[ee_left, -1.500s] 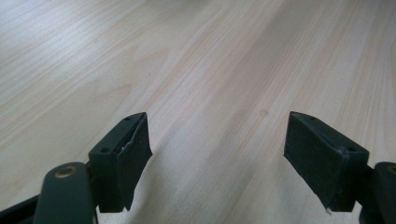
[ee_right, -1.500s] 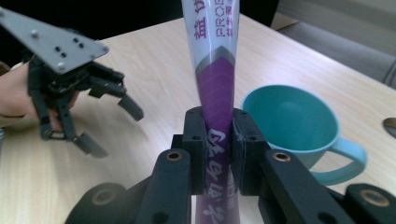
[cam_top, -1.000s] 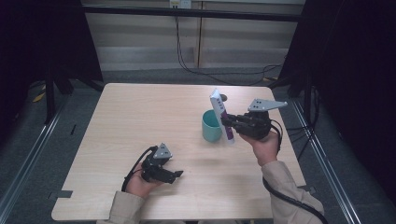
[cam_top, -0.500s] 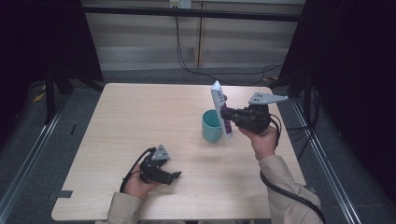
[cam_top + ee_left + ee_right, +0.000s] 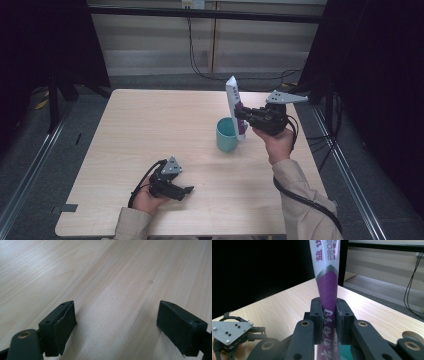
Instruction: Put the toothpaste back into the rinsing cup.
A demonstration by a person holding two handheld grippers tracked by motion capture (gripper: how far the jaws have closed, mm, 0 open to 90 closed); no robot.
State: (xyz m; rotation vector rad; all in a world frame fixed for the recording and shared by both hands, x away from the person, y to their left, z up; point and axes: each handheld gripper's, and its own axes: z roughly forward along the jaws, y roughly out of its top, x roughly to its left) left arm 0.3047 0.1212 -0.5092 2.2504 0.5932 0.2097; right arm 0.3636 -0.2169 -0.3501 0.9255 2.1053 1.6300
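A white and purple tube (image 5: 235, 104) stands nearly upright, its lower end beside or in the teal cup (image 5: 226, 135) at the table's middle right. My right gripper (image 5: 243, 115) is shut on the tube's purple lower part; in the right gripper view the jaws squeeze the tube (image 5: 328, 290) flat, with my right gripper (image 5: 328, 322) just above the teal cup's rim (image 5: 345, 353). My left gripper (image 5: 186, 191) rests low over the table near the front edge, open. In the left gripper view my left gripper (image 5: 116, 323) has only bare wood between its jaws.
The light wooden table (image 5: 150, 130) has dark floor and metal rails on both sides. Cables (image 5: 200, 65) hang behind the far edge. In the right gripper view the left gripper (image 5: 233, 336) lies at the lower left.
The right gripper has lifted slightly and tilted the tube more upright over the cup. The left gripper has stayed in place.
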